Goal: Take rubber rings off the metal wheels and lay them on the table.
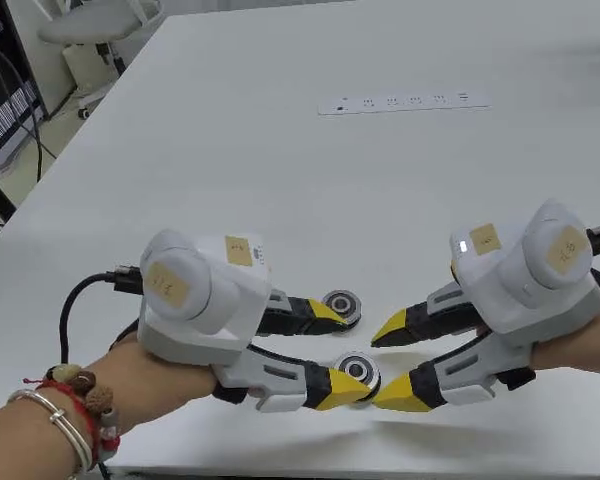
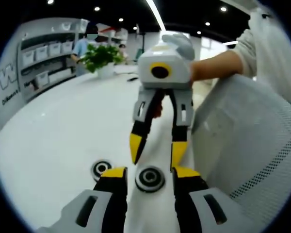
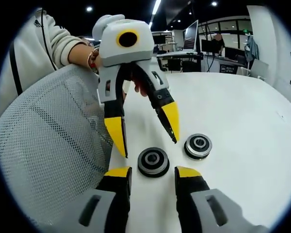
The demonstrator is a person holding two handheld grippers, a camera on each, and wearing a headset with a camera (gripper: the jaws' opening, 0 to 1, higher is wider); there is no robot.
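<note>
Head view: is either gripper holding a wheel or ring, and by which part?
Nothing is held. The left gripper and the right gripper are both open; the near wheel lies on the table between their jaw tips, ungripped.

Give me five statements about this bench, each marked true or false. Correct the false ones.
1. Two metal wheels, a near wheel and a far wheel, lie on the white table. True.
2. Both grippers are shut. False: the left gripper and the right gripper are both open.
3. The near wheel sits between the left gripper's jaw tips. True.
4. One ring lies loose on the table. False: the dark rubber rings are on both wheels.
5. A power strip lies beside the near wheel. False: it lies far back on the table, apart from the wheels.
</note>
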